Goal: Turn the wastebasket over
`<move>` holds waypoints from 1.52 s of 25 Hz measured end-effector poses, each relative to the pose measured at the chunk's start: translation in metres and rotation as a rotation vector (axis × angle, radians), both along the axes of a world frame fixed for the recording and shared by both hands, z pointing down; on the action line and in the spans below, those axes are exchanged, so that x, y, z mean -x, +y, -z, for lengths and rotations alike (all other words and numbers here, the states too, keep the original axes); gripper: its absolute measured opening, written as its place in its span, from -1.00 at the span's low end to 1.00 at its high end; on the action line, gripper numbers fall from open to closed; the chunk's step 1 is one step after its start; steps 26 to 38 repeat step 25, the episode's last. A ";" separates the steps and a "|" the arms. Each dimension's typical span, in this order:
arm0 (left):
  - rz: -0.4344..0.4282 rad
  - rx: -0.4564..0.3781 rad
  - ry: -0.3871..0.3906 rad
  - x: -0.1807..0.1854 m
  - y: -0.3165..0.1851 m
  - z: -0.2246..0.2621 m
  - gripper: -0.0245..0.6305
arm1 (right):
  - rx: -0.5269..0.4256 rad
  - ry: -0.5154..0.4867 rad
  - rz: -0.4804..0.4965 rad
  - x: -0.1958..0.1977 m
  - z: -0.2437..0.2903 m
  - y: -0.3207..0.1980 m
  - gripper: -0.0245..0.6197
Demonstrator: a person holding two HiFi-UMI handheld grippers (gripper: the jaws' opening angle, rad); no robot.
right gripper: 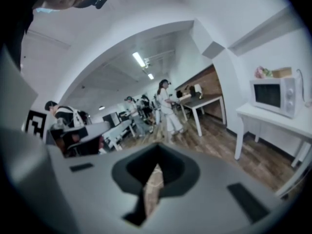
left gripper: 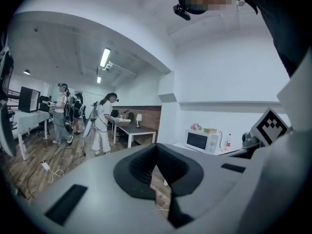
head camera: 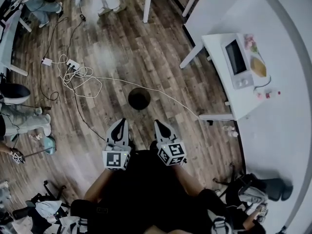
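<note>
While the left gripper point(head camera: 120, 124) and right gripper point(head camera: 159, 126) hang shut and empty, the wastebasket point(head camera: 139, 98) stands apart on the floor point(head camera: 122, 48); which end is up is unclear. Any reach should avoid the cable point(head camera: 161, 89) beside it.

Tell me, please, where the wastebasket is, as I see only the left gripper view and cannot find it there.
Observer: In the head view the wastebasket stands on the wooden floor, ahead of the left gripper and the right gripper, touching neither.
Operator: Is the right gripper holding anything?
Observer: No; its jaws are together with nothing between them.
Operator: Is anything lying near the wastebasket?
Observer: A white cable crosses the floor close beside it.
</note>
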State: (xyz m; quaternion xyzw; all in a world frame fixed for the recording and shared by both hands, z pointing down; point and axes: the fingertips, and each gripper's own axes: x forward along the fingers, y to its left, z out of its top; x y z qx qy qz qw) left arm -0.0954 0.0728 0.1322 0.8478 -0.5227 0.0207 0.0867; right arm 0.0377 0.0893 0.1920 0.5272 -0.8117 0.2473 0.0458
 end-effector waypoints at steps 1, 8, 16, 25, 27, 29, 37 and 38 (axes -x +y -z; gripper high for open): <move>-0.004 0.004 0.003 0.000 -0.001 -0.003 -0.82 | -0.003 0.007 0.001 0.001 0.000 0.000 -0.82; -0.023 -0.001 0.012 -0.008 -0.003 -0.002 -0.82 | -0.011 0.015 0.012 0.000 0.002 0.001 -0.83; -0.040 0.006 0.019 -0.008 -0.006 -0.008 -0.82 | -0.013 0.013 0.026 0.009 0.002 -0.003 -0.82; -0.044 0.028 0.042 -0.003 -0.007 -0.004 -0.82 | -0.019 0.014 0.007 0.016 0.003 -0.006 -0.82; -0.044 0.028 0.042 -0.003 -0.007 -0.004 -0.82 | -0.019 0.014 0.007 0.016 0.003 -0.006 -0.82; -0.044 0.028 0.042 -0.003 -0.007 -0.004 -0.82 | -0.019 0.014 0.007 0.016 0.003 -0.006 -0.82; -0.044 0.028 0.042 -0.003 -0.007 -0.004 -0.82 | -0.019 0.014 0.007 0.016 0.003 -0.006 -0.82; -0.044 0.028 0.042 -0.003 -0.007 -0.004 -0.82 | -0.019 0.014 0.007 0.016 0.003 -0.006 -0.82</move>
